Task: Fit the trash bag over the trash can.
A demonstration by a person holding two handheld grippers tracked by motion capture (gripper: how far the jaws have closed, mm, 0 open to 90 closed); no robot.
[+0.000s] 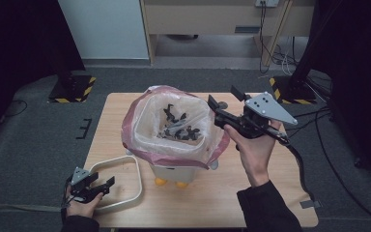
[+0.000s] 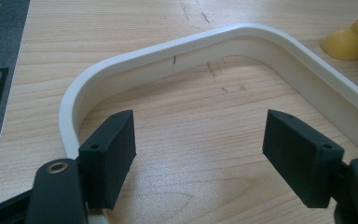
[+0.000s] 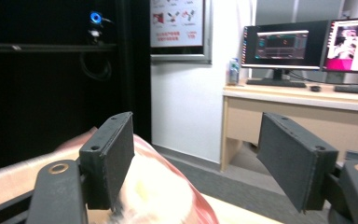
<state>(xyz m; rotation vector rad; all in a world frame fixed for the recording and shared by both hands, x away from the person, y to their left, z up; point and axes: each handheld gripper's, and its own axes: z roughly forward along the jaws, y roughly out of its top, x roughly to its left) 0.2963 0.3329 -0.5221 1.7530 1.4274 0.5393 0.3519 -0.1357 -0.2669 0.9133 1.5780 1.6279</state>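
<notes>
A white bin lined with a pink bag stands mid-table, with several dark pieces inside. A white ring frame lies flat at the front left. My left gripper rests over that frame's near side, open, with bare wood between its jaws. In the left gripper view it looks across the ring frame. My right gripper is held just right of the bin's rim, open and empty. In the right gripper view it points level over the blurred bag.
The bin stands on yellow feet, one yellow foot showing past the frame. The wooden table has bare room at the right and front. Stand bases with striped edges sit on the floor beyond the table.
</notes>
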